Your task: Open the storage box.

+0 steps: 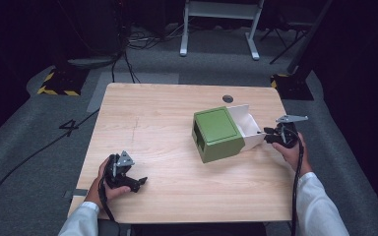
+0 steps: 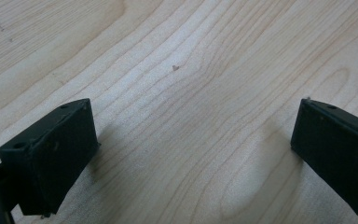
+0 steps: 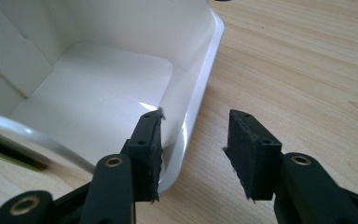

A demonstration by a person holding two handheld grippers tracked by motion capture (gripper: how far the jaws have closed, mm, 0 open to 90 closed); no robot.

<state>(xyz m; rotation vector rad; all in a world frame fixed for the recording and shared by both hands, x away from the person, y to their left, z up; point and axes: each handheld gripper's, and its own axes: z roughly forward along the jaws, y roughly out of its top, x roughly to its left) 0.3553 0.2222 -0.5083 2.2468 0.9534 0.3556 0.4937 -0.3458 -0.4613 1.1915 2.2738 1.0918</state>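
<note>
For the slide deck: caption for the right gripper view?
Right claw straddles the white drawer rim, one jaw inside, one outside above the wooden table.

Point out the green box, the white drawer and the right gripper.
green box [image 1: 218, 127], high view, on its top face.
white drawer [image 3: 98, 93], right gripper view, on its inner floor.
right gripper [image 3: 193, 140], right gripper view, midway between its jaws.

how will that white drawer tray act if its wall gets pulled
The white tray looks like thin folded card, so its wall may flex. It appears empty, so probably light. It will likely slide out of the green sleeve, or drag the sleeve across the smooth table.
</note>
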